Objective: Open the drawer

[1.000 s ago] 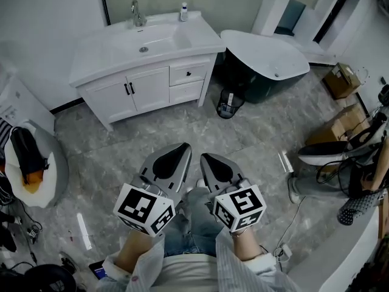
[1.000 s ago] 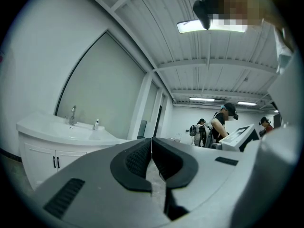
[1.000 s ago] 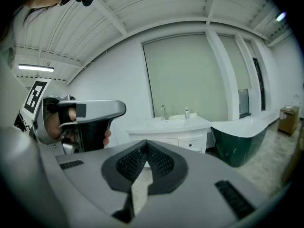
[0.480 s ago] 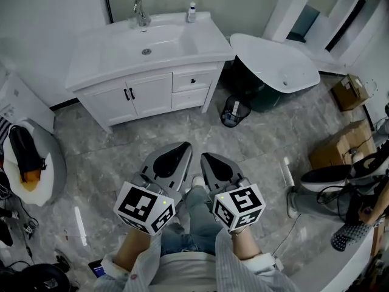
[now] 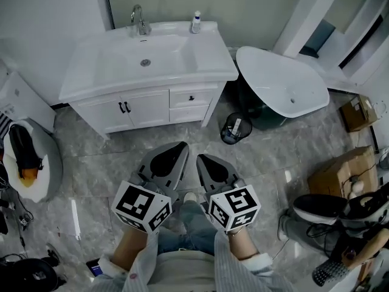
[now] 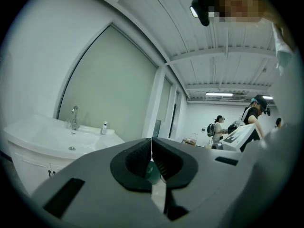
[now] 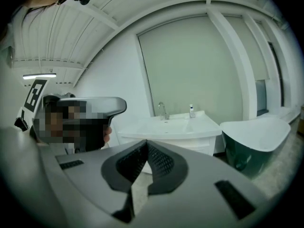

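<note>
A white vanity [image 5: 146, 105] with a sink stands ahead on the grey floor. Right of its two doors sit two stacked drawers; the upper drawer [image 5: 191, 97] has a small dark knob and is closed. My left gripper [image 5: 181, 145] and right gripper [image 5: 200, 157] are side by side in front of my body, well short of the vanity and touching nothing. In the left gripper view the left gripper [image 6: 151, 141] has its tips together and nothing between them. The right gripper [image 7: 146, 143] is likewise shut and empty, with the vanity [image 7: 183, 129] beyond it.
A white tub with a dark green outside [image 5: 282, 87] stands right of the vanity, a small waste bin [image 5: 234, 128] between them. A cardboard box [image 5: 340, 172] and cables lie at the right. A bag on a white seat [image 5: 24, 157] sits left. People [image 6: 218, 129] stand far off.
The view has closed in on the vanity, which now looks larger and more central. The tub and bin have slid right and down. Both grippers stay shut, side by side.
</note>
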`<state>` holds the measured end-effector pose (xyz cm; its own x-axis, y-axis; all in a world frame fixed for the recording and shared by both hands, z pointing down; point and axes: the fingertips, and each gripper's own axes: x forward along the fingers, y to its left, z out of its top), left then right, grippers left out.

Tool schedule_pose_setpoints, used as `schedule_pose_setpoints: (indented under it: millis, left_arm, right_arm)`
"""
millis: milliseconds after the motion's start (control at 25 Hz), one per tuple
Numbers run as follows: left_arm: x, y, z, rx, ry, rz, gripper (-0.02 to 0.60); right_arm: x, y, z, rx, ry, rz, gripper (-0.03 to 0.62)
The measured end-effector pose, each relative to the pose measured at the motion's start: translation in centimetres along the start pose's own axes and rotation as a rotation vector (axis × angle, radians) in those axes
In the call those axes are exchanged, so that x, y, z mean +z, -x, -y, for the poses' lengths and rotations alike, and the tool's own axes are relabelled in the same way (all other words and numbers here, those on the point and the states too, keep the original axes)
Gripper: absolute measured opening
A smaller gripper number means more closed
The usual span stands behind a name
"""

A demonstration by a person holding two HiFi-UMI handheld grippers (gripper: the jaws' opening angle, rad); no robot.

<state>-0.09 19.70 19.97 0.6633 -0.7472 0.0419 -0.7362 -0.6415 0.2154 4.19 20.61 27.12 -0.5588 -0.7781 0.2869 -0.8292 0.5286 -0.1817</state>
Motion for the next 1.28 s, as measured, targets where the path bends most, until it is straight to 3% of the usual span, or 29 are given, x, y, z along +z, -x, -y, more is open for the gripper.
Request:
schedule_pose_setpoints:
  millis: [360,760,1280]
  left_arm:
    - [0.4,-6.2,-2.0,0.081,0.003,0.016,0.017]
    - [-0.5,-9.0,-5.4,0.157,0.040,-0.006,0.017]
    - [0.3,-14.4,-13.2,0.110,0.044,-0.034,0.017]
  right_arm:
    - [1.6,-2.3,6.6,0.039,0.025,-0.021,0.005]
    - [1.2,-5.8,10.0,0.069,0.003,-0.077,0.005]
    - [2.7,-14.5,12.4,0.031,-0.032,-0.103,0.005]
